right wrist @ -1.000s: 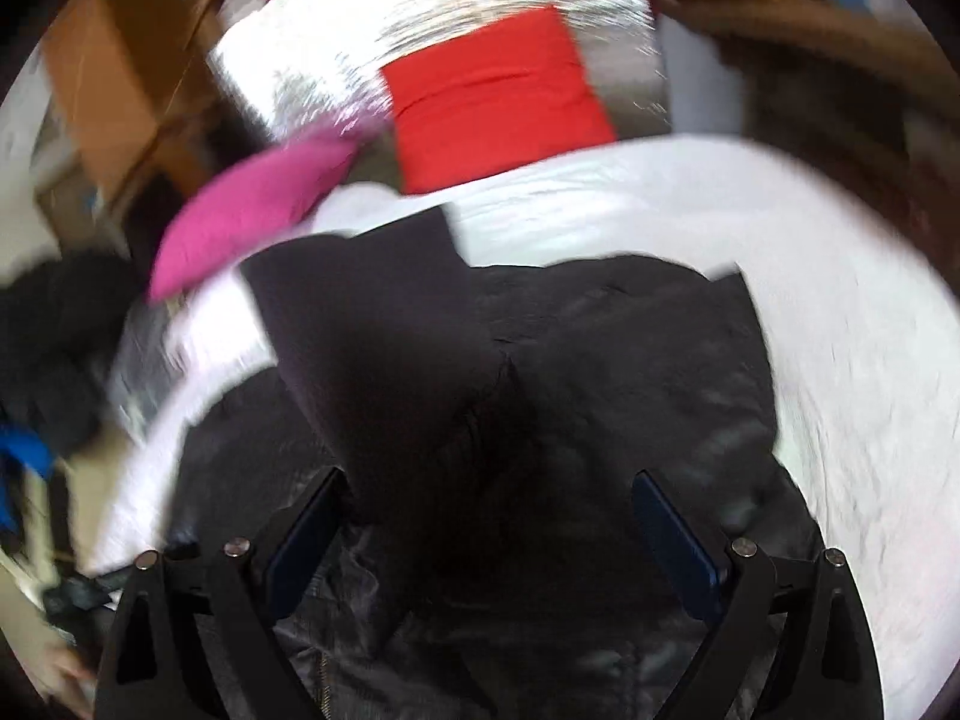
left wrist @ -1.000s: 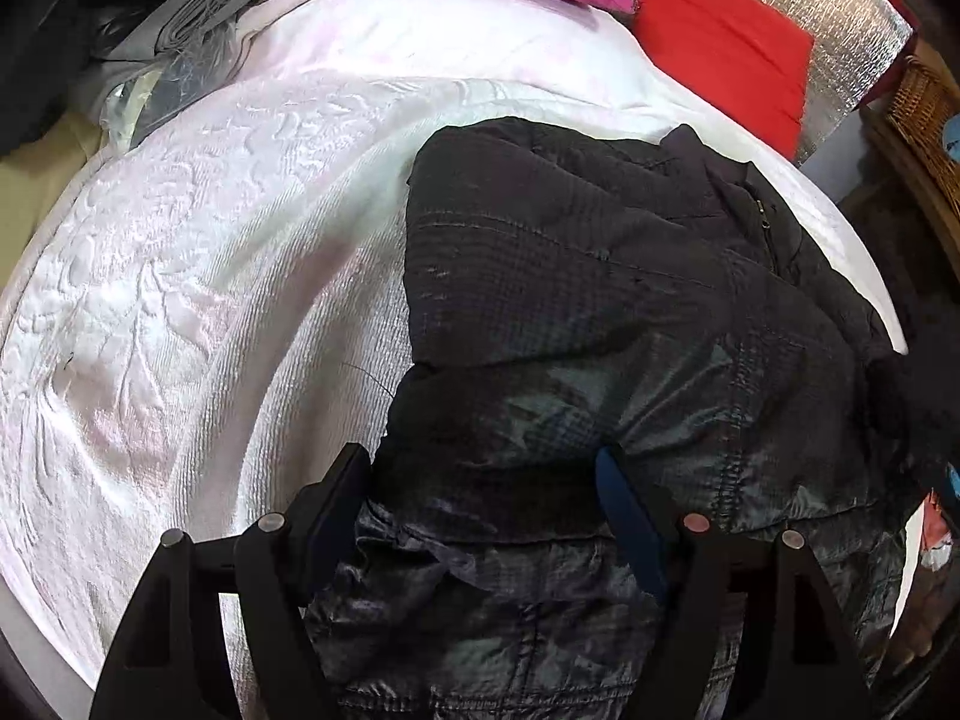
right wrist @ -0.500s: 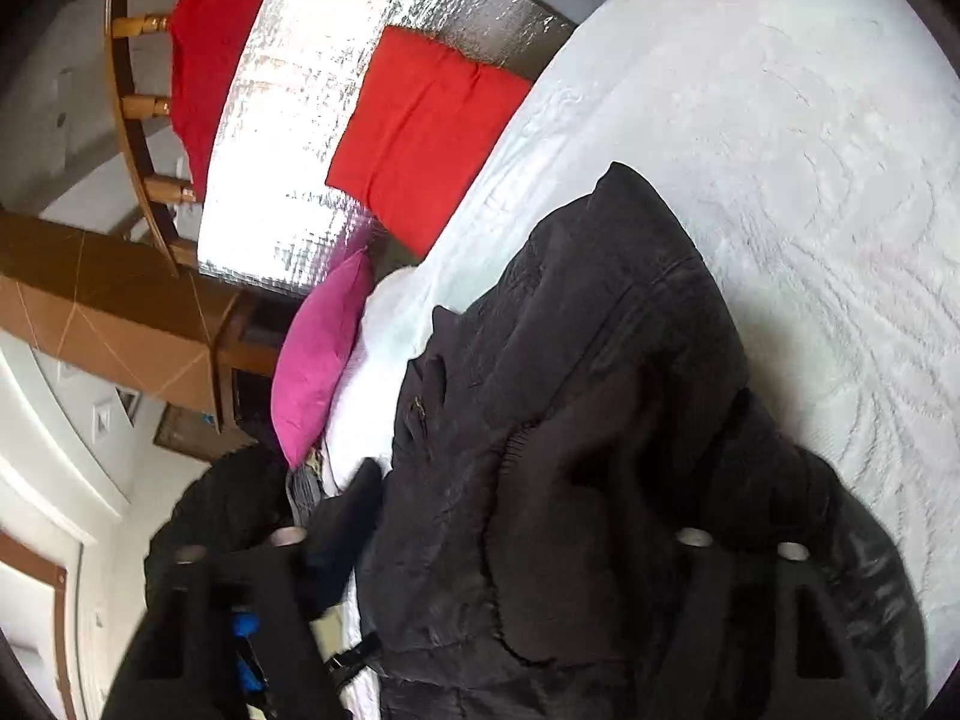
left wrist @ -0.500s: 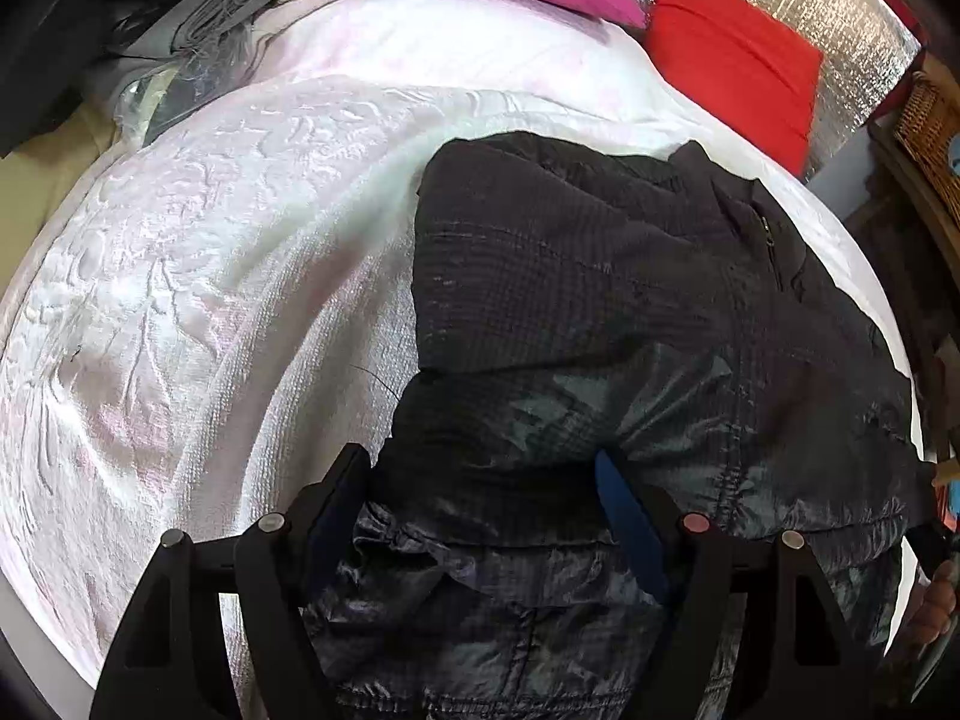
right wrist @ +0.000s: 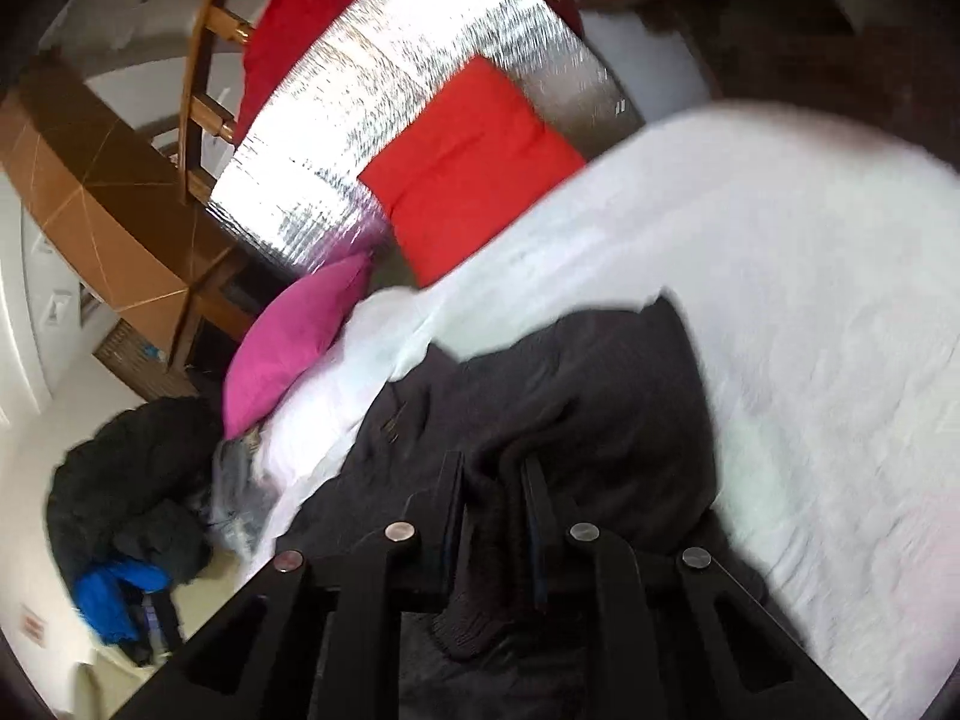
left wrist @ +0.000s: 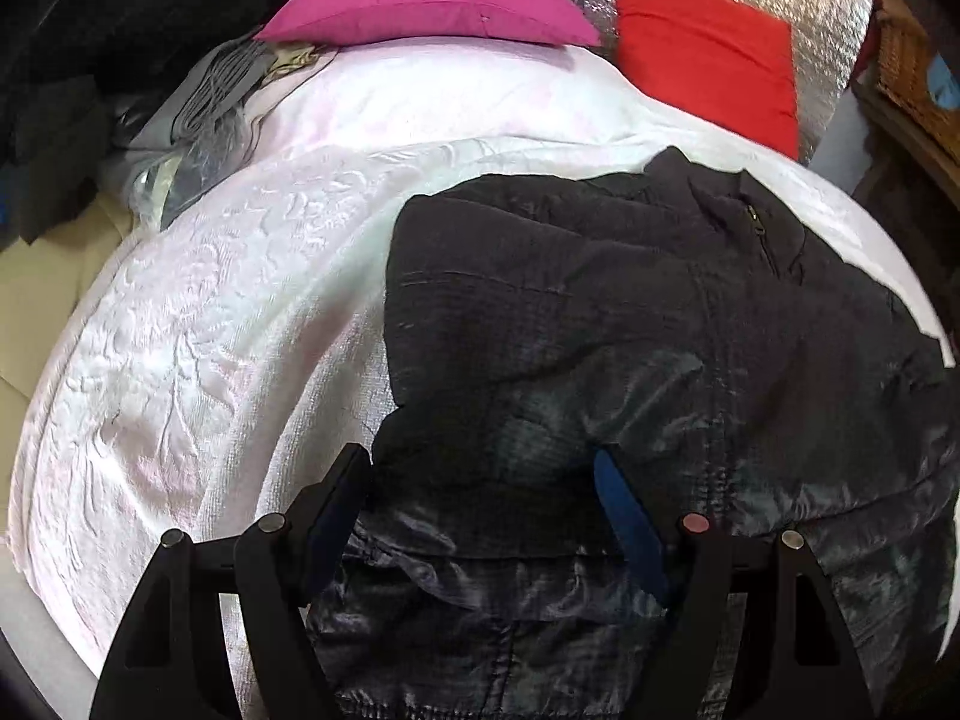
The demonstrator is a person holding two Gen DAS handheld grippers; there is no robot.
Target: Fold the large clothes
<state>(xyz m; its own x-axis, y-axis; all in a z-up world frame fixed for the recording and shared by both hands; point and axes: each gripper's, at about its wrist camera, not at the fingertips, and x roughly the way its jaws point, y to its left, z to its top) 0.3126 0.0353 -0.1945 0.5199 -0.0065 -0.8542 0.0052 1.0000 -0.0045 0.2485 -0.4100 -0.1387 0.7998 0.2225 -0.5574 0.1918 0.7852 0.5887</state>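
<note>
A black quilted jacket (left wrist: pixel 600 312) lies on a white bedspread (left wrist: pixel 210 330), its collar and zip toward the pillows. My left gripper (left wrist: pixel 483 480) is open, hovering over the jacket's shiny lower part with nothing between its fingers. My right gripper (right wrist: pixel 492 480) is shut on a dark knit cuff of the jacket's sleeve (right wrist: pixel 474 618), which hangs between its fingers. The jacket (right wrist: pixel 600 408) lies bunched ahead of the right gripper on the bed (right wrist: pixel 810 300).
A pink pillow (left wrist: pixel 432 0) and a red cushion (left wrist: pixel 708 54) lie at the head of the bed against a silver foil panel (right wrist: pixel 390 96). Grey clothes (left wrist: pixel 210 90) lie at the bed's left. A dark clothes pile (right wrist: pixel 126 480) sits on the floor.
My right gripper has closed on the sleeve cuff and swung round, tilting its view. My left gripper stays open and has drawn back slightly, showing more of the pillows.
</note>
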